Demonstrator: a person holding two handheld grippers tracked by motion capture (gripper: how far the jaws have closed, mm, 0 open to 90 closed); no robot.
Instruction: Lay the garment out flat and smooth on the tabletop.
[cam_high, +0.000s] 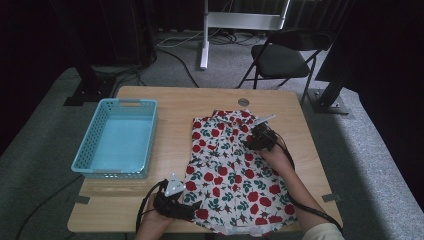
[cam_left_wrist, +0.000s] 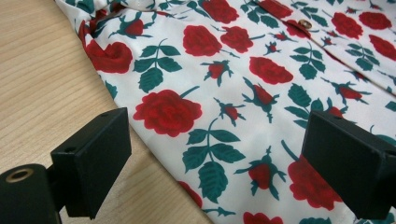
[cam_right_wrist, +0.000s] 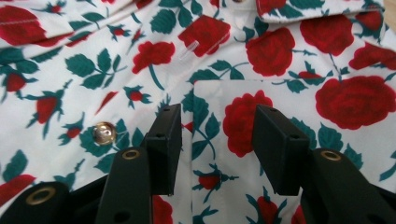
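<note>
A white shirt (cam_high: 225, 170) printed with red roses and green leaves lies spread flat on the wooden table (cam_high: 170, 105). At the shirt's near left corner my left gripper (cam_high: 194, 206) lies low, its jaws wide open. In the left gripper view the left gripper (cam_left_wrist: 219, 158) straddles the shirt's (cam_left_wrist: 243, 74) edge, one jaw over bare wood. My right gripper (cam_high: 257, 140) rests on the shirt's upper right part. In the right gripper view the right gripper (cam_right_wrist: 219, 140) stands half open over the chest pocket (cam_right_wrist: 243, 107), whose left edge lies flat between the jaws, beside a button (cam_right_wrist: 103, 133).
A light blue plastic basket (cam_high: 120, 135) stands on the table's left side, with nothing in it. Bare wood separates it from the shirt. Beyond the table's far edge are a black folding chair (cam_high: 280, 60) and a white stand (cam_high: 205, 35) on grey carpet.
</note>
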